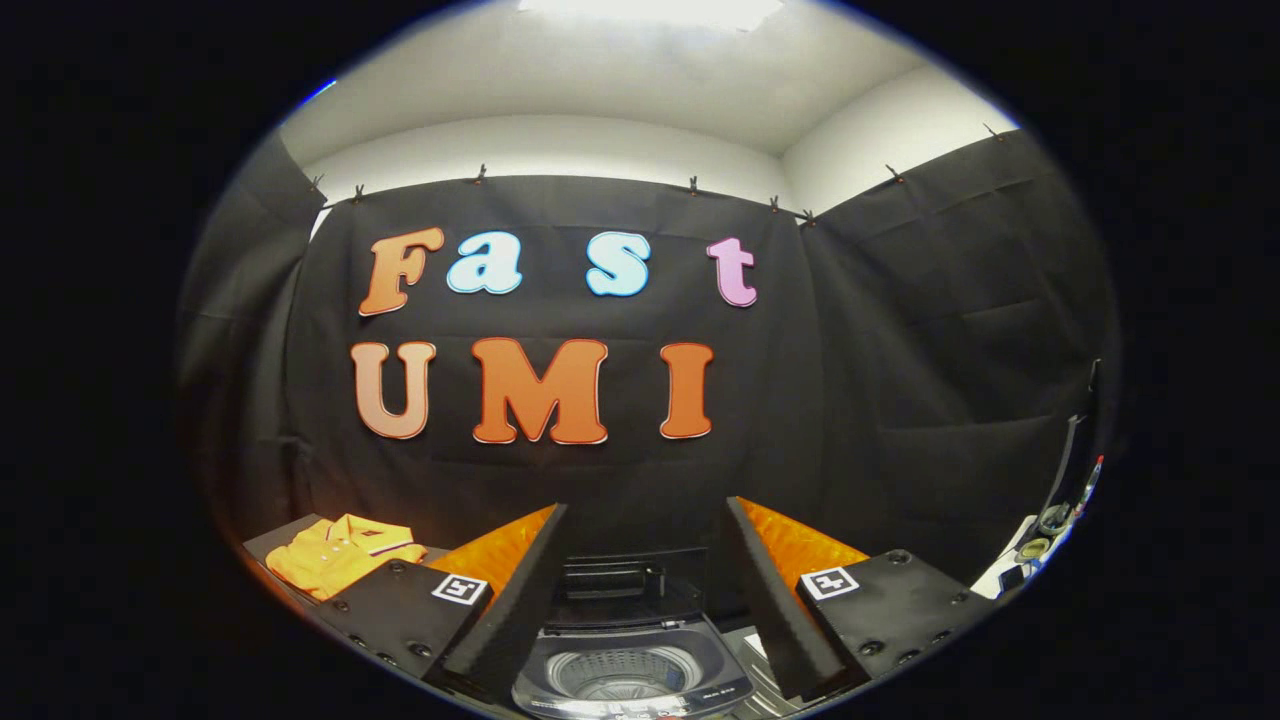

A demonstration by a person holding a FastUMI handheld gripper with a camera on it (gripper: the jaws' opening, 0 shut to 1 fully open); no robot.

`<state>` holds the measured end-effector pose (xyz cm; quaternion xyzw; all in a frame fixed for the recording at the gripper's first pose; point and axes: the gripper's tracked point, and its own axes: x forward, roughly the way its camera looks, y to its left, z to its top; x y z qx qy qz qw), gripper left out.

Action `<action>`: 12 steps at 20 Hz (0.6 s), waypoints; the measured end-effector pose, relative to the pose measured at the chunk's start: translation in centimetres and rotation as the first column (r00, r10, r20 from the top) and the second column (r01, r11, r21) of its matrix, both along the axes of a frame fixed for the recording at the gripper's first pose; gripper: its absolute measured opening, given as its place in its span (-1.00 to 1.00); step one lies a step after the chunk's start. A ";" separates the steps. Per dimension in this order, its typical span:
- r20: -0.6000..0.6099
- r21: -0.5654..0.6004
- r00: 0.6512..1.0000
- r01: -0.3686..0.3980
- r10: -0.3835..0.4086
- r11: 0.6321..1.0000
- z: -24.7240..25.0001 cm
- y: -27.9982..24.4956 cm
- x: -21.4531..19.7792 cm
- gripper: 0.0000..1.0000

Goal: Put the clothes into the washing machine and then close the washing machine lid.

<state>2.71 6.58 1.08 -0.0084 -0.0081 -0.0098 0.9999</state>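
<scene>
While fingers (pixel 640 600) gape, shirt (pixel 335 552) lies beside washing machine (pixel 630 675).

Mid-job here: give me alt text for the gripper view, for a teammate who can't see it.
The gripper hangs open and empty, its fingers spread over a small top-loading washing machine whose lid stands raised, showing the drum. An orange polo shirt lies folded on a dark surface beyond the left finger, untouched. Black cloth walls the booth behind.
</scene>
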 end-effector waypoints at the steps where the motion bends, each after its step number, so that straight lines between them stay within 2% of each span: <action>1: 0.000 -0.006 1.000 -0.015 0.015 1.000 0.0 1.3 0.5 0.97; 6: -0.013 -0.028 0.991 -0.132 0.132 0.991 0.6 10.9 2.9 0.96; 12: -0.032 0.005 0.957 -0.288 0.288 0.958 0.2 23.5 4.6 0.96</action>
